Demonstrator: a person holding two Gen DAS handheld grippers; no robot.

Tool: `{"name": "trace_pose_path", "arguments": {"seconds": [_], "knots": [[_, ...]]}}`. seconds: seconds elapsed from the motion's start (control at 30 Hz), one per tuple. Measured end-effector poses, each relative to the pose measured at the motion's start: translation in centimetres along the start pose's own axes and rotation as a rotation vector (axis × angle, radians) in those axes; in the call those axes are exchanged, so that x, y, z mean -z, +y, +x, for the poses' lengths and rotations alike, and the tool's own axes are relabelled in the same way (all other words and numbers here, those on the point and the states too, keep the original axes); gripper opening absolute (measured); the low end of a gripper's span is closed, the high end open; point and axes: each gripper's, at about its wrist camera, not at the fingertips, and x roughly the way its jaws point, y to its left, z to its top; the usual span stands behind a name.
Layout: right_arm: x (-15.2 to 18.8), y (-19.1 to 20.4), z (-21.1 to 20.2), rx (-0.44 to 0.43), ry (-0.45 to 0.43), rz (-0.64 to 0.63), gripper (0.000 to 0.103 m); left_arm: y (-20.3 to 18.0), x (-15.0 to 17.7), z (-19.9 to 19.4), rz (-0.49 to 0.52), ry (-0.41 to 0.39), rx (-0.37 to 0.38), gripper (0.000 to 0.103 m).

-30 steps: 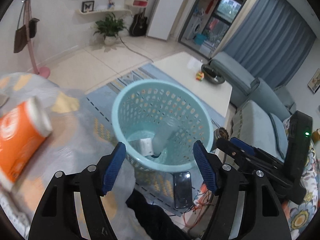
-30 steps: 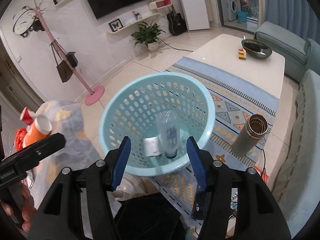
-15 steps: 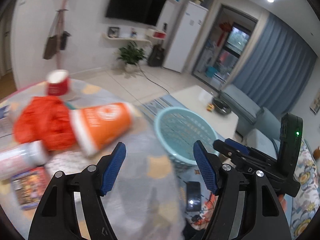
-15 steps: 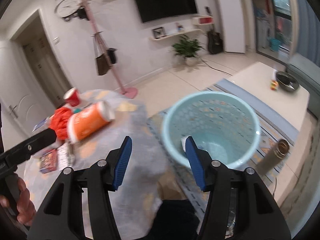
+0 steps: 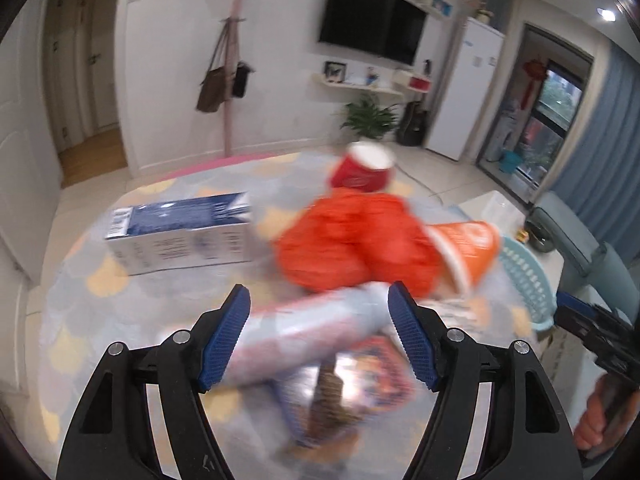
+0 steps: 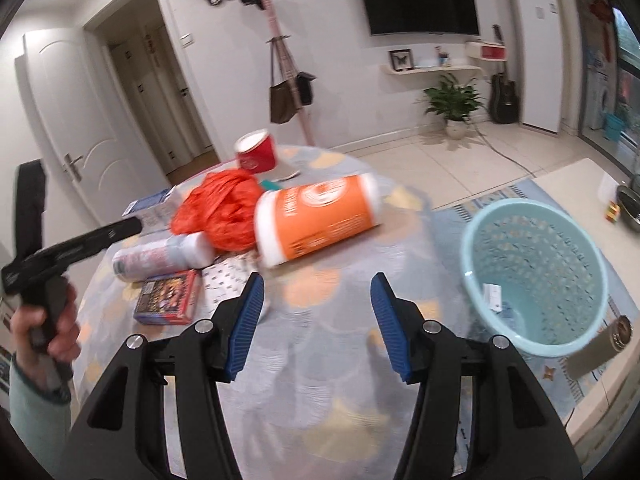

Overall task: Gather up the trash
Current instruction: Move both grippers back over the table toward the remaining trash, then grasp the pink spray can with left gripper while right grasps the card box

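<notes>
From the left wrist view, the left gripper (image 5: 318,336) hangs with its jaws spread wide over a round table (image 5: 80,280) in a patterned cloth. A blurred pale bottle (image 5: 304,332) lies on its side between the blue pads, though whether they touch it cannot be told. An orange plastic bag (image 5: 356,244) sits at 12 o'clock, an orange canister (image 5: 468,248) at 1 o'clock, a red paper cup (image 5: 362,170) beyond the bag, and a blue-and-white carton (image 5: 180,232) at 11 o'clock. A flat printed packet (image 5: 376,376) lies under the bottle. The table edge curves away at 9 o'clock with bare cloth before it; the teal basket (image 5: 528,280) peeks past the edge at 3 o'clock.

From the right wrist view, the right gripper (image 6: 318,328) is also spread wide and empty, above bare cloth. The canister (image 6: 316,220) lies at 12 o'clock, the bag (image 6: 224,208) and bottle (image 6: 160,258) at 10 o'clock, a small printed box (image 6: 168,298) at 9 o'clock. The basket (image 6: 536,280) stands on the floor off the table's edge at 3 o'clock, scraps in its bottom, a steel flask (image 6: 600,344) beside it.
</notes>
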Motion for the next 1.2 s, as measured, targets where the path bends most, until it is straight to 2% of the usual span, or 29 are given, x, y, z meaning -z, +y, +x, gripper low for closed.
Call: {"name": "trace_pose_path", "arguments": {"seconds": [0.17, 0.3, 0.43, 0.57, 0.7, 0.8, 0.97, 1.2], "knots": [[0.7, 1.3, 1.5, -0.025, 0.045, -0.007, 0.052, 3.5, -0.2, 3.1, -0.003, 0.091, 0.015, 0.068], [1.0, 1.8, 1.9, -0.019, 0.060, -0.018, 0.052, 4.5, -0.1, 3.7, -0.009, 0.145, 0.107, 0.068], [1.0, 1.7, 2.3, -0.019, 0.070, -0.014, 0.052, 3.9, 0.7, 2.7, 0.059, 0.213, 0.141, 0.070], [1.2, 1.5, 3.1, -0.031, 0.087, -0.002, 0.052, 2.2, 2.4, 2.0, 0.148, 0.327, 0.168, 0.070], [1.5, 2.1, 3.4, -0.048, 0.098, -0.006, 0.052, 0.6, 3.5, 2.3, 0.199, 0.358, 0.139, 0.067], [1.7, 3.2, 3.2, -0.069, 0.096, -0.036, 0.052, 0.3, 3.9, 3.2, 0.200, 0.364, 0.114, 0.061], [2.1, 5.6, 2.7, -0.116, 0.098, -0.091, 0.052, 0.6, 4.0, 3.5, 0.136, 0.327, 0.148, 0.053], [4.1, 9.4, 5.4, -0.246, 0.238, -0.099, 0.052, 3.0, 7.0, 0.2, 0.000, 0.242, 0.118, 0.049]]}}
